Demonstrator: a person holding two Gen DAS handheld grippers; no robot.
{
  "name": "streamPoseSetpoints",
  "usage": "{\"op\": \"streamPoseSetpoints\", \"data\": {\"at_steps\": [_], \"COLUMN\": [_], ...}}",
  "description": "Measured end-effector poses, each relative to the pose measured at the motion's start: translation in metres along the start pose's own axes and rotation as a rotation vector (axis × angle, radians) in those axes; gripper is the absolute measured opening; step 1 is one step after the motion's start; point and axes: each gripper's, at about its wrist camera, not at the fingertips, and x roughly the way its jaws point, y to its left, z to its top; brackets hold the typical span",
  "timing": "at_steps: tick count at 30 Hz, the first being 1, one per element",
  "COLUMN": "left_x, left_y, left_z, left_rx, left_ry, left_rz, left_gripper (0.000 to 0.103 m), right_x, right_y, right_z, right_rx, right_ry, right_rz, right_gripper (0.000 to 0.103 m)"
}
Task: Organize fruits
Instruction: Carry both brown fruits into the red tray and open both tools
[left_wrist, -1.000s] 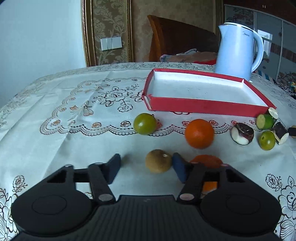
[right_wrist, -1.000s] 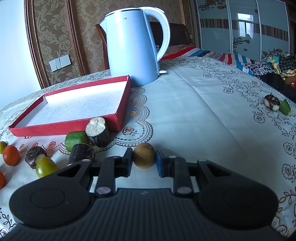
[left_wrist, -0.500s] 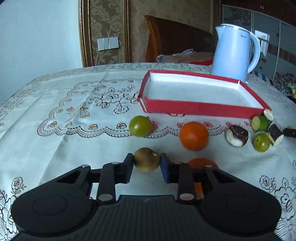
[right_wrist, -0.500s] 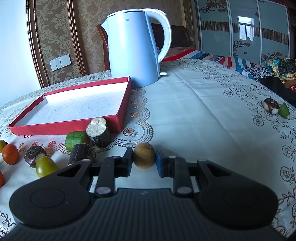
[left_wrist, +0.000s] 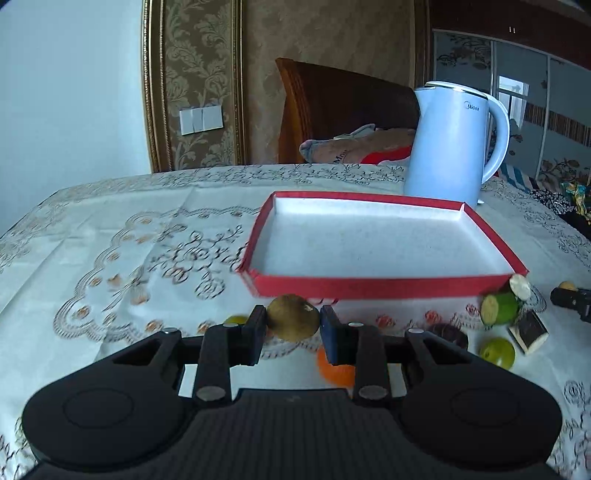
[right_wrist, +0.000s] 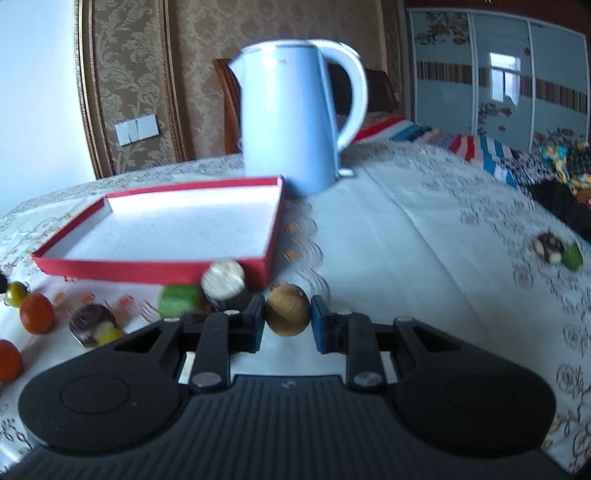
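My left gripper (left_wrist: 292, 323) is shut on a brown kiwi (left_wrist: 293, 316) and holds it above the tablecloth, just short of the near wall of the red tray (left_wrist: 384, 286). My right gripper (right_wrist: 288, 319) is shut on a second brown kiwi (right_wrist: 287, 314), lifted near the tray's right corner (right_wrist: 266, 267). The tray is white inside and holds nothing. Oranges (right_wrist: 37, 313), green fruits (left_wrist: 496, 352) and dark cut pieces (right_wrist: 90, 325) lie on the cloth in front of the tray.
A pale blue kettle (left_wrist: 450, 144) stands behind the tray. A cut cylinder (right_wrist: 223, 282) and a green piece (right_wrist: 177, 300) sit at the tray's near right corner. Two more pieces (right_wrist: 557, 249) lie far right. The table edge runs along the left.
The left gripper closed on its kiwi, lifted it and moved toward the tray. The right gripper, holding its kiwi throughout, also lifted and moved toward the tray.
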Motion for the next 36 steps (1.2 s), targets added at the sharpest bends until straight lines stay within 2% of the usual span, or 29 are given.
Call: {"op": "streamPoseSetpoints", "data": {"at_steps": [5, 10, 15, 22, 25, 29, 36], "left_x": [0.023, 0.055, 0.091, 0.125, 0.134, 0.146, 0.157], "left_y": [-0.009, -0.013, -0.013, -0.010, -0.006, -0.010, -0.016], "left_z": [0.016, 0.035, 0.051, 0.060, 0.065, 0.068, 0.067], "left_rx": [0.010, 0.016, -0.007, -0.020, -0.046, -0.022, -0.002], "left_ry": [-0.008, 0.000, 0.023, 0.082, 0.093, 0.102, 0.143], "left_rz": [0.009, 0.047, 0.083, 0.093, 0.085, 0.106, 0.092], "left_gripper": [0.031, 0.031, 0.031, 0.031, 0.031, 0.031, 0.031], "right_x": [0.002, 0.026, 0.066, 0.115, 0.126, 0.136, 0.148], "right_y": [0.025, 0.049, 0.067, 0.079, 0.080, 0.079, 0.088], "right_z": [0.025, 0.048, 0.064, 0.068, 0.072, 0.076, 0.079], "right_rx": [-0.059, -0.091, -0.091, -0.071, -0.065, -0.058, -0.083], "right_ry": [-0.053, -0.070, -0.026, 0.059, 0.078, 0.098, 0.130], "right_rz": [0.014, 0.024, 0.028, 0.035, 0.033, 0.028, 0.019], "right_gripper": [0.025, 0.025, 0.025, 0.025, 0.025, 0.025, 0.025]}}
